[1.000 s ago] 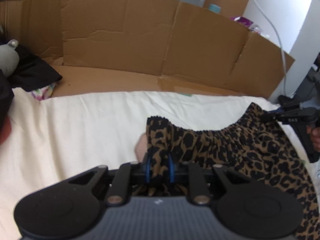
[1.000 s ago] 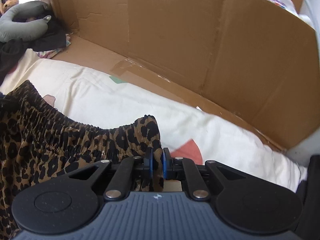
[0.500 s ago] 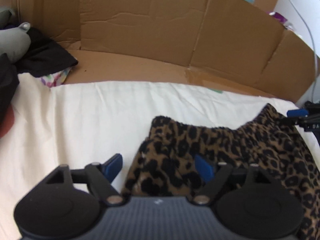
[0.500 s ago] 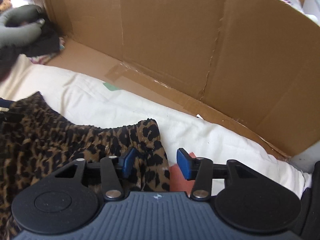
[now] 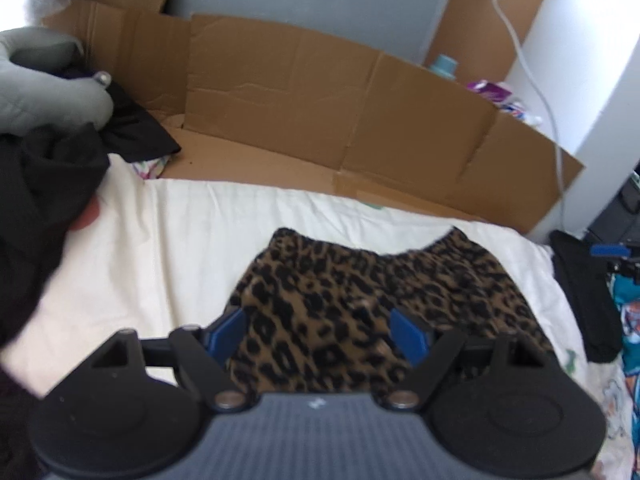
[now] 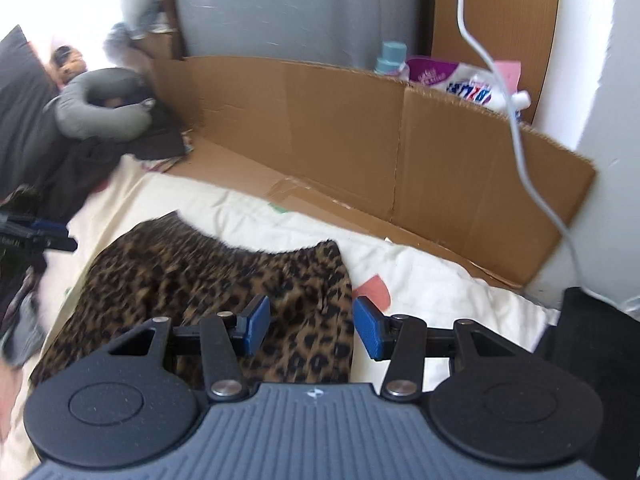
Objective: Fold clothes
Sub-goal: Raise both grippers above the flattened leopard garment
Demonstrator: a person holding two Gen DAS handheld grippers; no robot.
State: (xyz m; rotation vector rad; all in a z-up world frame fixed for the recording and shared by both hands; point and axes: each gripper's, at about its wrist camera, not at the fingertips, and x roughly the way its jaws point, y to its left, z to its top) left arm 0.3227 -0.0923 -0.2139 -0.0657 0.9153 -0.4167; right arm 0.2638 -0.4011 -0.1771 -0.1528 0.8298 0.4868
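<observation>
left gripper: I hold it tilted down, jaws wide, empty | right gripper: same, jaws half-spread, empty

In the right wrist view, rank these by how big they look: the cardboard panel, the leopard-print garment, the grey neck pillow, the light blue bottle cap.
1. cardboard panel
2. leopard-print garment, nearer the camera, so flattered
3. grey neck pillow
4. light blue bottle cap

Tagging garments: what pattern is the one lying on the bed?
Leopard print, black spots on brown: the garment. Clearest in the left wrist view.
</observation>
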